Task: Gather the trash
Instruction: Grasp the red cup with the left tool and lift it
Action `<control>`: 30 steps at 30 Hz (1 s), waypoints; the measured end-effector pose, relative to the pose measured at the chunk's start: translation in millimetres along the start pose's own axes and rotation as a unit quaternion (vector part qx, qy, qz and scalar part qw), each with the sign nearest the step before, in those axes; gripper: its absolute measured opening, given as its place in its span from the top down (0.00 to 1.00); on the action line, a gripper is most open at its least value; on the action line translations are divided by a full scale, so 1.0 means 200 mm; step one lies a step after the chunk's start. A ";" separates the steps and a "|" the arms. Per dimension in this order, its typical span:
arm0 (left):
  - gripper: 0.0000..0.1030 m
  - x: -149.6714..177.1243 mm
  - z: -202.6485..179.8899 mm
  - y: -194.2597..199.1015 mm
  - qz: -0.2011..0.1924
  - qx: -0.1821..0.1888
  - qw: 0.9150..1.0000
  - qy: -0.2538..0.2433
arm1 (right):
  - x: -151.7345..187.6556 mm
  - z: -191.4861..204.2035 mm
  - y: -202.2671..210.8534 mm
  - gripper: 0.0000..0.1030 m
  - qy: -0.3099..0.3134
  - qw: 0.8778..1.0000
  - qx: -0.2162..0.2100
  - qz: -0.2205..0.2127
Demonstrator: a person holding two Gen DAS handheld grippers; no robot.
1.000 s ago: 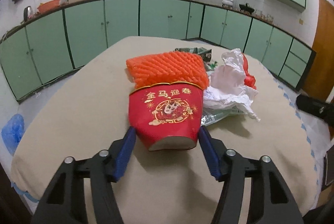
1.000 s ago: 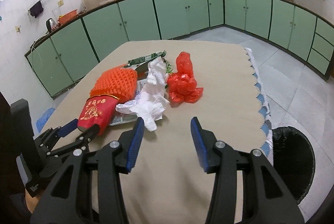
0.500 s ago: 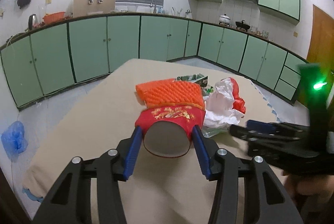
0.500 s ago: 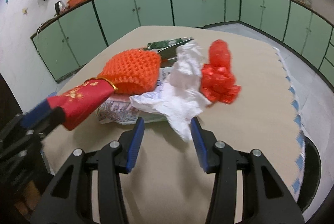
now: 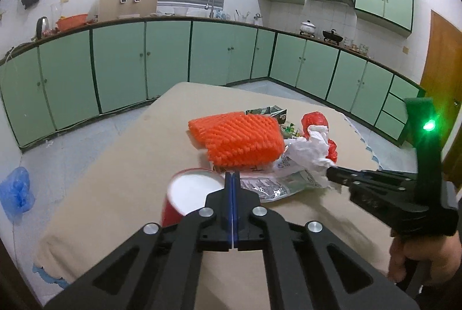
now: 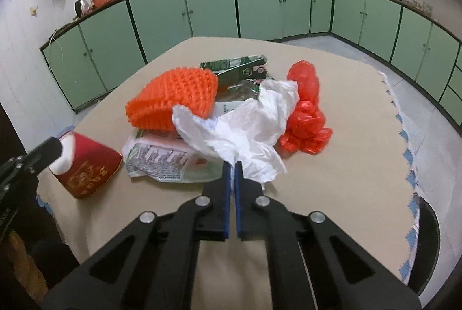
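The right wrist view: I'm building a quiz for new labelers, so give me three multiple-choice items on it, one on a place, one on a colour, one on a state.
1. Where does the red cup sit relative to the orange foam net?
A. Behind it, near the cabinets
B. Nearer the camera, to the left
C. On top of it

2. What colour is the crumpled bag in the right tongs?
A. White
B. Blue
C. Green

3. How are the right tongs?
A. Wide open above the table
B. Shut on the white bag
C. Shut on the red cup

Answers:
1 B, the cup stands at the table's near left edge.
2 A, the pinched plastic is white.
3 B, the blue pads meet on the bag's lower edge.
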State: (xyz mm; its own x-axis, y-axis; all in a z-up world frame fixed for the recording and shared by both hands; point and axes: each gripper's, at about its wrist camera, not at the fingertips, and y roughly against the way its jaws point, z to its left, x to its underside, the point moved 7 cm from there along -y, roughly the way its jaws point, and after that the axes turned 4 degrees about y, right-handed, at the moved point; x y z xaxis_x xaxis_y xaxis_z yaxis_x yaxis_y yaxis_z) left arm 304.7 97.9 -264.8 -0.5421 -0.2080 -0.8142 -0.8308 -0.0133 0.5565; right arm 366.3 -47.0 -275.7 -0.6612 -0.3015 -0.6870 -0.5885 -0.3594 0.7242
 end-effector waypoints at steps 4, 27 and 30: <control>0.89 0.03 0.03 0.02 -0.007 -0.010 1.000 0.001 | 0.01 0.00 0.03 0.98 -0.003 1.000 -0.003 -0.003; 0.21 0.15 0.46 -0.15 0.031 -0.101 0.993 0.049 | -0.09 0.08 0.08 0.98 -0.006 1.000 -0.012 -0.028; 0.24 0.15 0.45 -0.18 0.031 -0.095 0.994 0.045 | -0.09 0.06 0.06 0.98 -0.014 0.999 -0.011 -0.028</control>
State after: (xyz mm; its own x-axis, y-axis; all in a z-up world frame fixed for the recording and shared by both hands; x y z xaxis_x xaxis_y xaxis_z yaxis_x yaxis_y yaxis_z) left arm 306.0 179.7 -324.6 -0.5703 -0.3009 -0.7644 -0.7529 -0.1807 0.6329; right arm 364.9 -34.7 -252.8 -0.6401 -0.2564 -0.7243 -0.6150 -0.3941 0.6830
